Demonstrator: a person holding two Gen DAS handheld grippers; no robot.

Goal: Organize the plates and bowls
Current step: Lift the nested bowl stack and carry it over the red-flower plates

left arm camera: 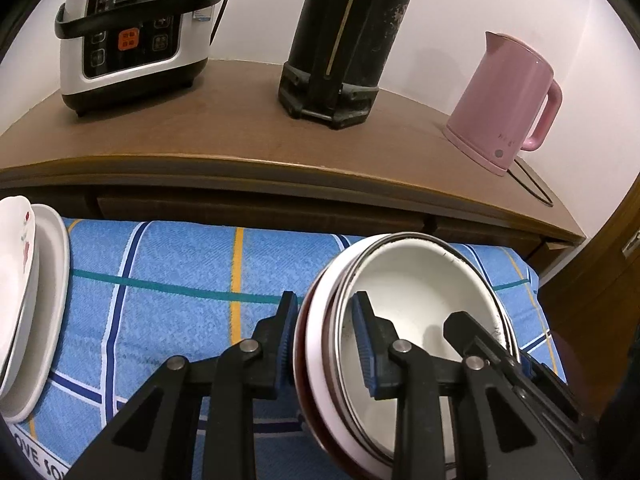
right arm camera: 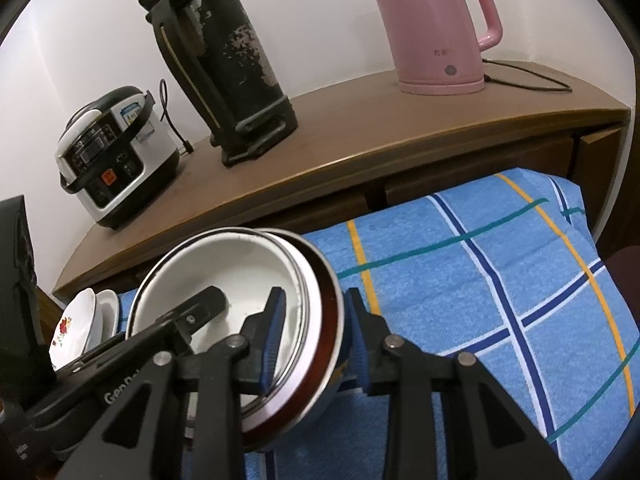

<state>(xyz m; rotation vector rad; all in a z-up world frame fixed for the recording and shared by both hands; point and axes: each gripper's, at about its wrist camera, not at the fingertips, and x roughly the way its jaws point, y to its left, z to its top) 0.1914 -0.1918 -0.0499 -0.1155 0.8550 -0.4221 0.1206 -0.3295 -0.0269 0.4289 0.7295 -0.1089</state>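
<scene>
both grippers, left [left arm camera: 326, 340] and right [right arm camera: 314, 340], are clamped on opposite rims of the nested bowls [left arm camera: 416, 280], likely rigid, slick, fairly heavy.

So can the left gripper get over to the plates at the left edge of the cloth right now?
Probably not yet: the left gripper is shut on the nested bowls' rim. Once released, bare checked cloth leads to the plates.

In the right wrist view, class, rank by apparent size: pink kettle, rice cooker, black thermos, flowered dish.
1. Black thermos and pink kettle: too alike to rank.
2. Rice cooker, though farther away.
3. Flowered dish.
</scene>
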